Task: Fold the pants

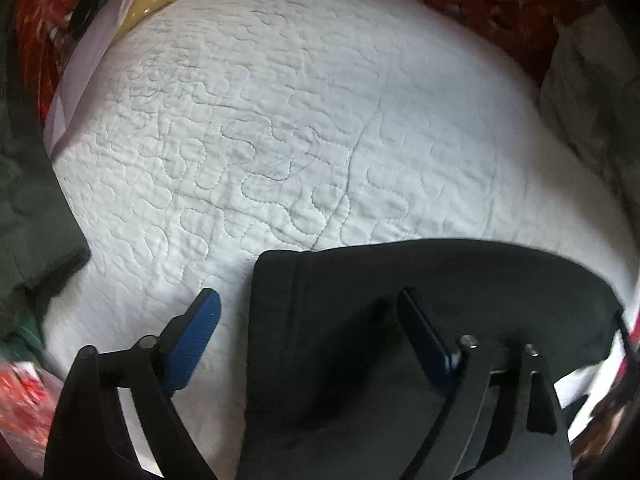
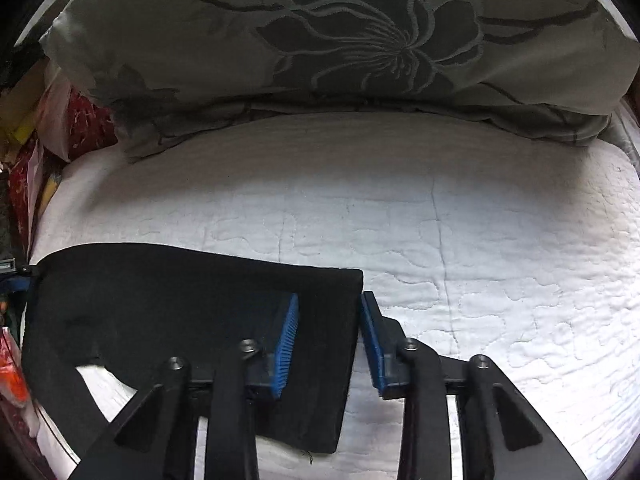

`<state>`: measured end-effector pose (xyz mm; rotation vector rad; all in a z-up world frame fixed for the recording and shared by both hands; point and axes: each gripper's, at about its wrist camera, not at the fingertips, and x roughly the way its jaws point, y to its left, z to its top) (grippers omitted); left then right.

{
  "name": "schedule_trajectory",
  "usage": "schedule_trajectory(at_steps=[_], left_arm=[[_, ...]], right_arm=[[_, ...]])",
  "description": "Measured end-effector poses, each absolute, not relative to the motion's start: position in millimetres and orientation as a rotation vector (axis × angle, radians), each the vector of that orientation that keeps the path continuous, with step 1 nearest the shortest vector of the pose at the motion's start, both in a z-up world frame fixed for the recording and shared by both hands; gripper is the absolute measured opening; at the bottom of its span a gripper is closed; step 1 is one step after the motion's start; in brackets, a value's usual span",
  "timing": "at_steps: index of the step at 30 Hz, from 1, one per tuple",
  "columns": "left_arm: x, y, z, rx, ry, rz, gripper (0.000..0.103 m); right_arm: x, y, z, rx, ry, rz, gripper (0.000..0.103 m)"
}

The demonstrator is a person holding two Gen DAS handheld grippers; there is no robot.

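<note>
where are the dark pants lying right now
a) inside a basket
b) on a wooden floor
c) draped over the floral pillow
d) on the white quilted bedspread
d: the dark pants lie flat on the white quilted bedspread, with the floral pillow farther back and apart from them.

No text, label, brand, number or sign is legible in either view.

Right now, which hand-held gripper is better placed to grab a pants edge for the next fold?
Right. The right hand-held gripper is open and straddles the pants edge. The left hand-held gripper also spans an edge, but much wider open.
</note>
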<state>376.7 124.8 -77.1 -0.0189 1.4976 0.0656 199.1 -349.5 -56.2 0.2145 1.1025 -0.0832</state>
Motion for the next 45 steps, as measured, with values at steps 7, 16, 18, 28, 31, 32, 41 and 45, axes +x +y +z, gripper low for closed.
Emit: schedule_trajectory(at_steps=[7,16,18,28,31,32,41,45], left_arm=[[388,112,-76,0.049,1.518,0.081,0.026],[362,77,-25,0.233,1.354,0.175,0.024],[353,75,-13,0.234,1.323,0.19,0.024],[301,109,18,0.169,1.185,0.257,0.024],[275,118,25,0.154,1.146,0.273,0.024],[268,119,27,0.15,1.139,0.277,0.024],[185,137,12,0.128,1.118,0.275,0.024],[184,138,5,0.122,1.147,0.286,0.024]], right_arm=[[196,-360,-53,0.219,1.091,-0.073,0.021],[188,-357,-43,0.188,1.061,-0.065,0.007],[181,-355,-38,0.182,1.039,-0.063,0.007],[142,-341,1,0.124,0.93,-0.043,0.007],[122,-337,12,0.106,0.897,-0.032,0.007],[113,-336,15,0.103,0.887,-0.029,0.006],[42,-340,20,0.19,0.819,-0.045,0.005],[18,-347,2,0.249,0.879,-0.055,0.009]])
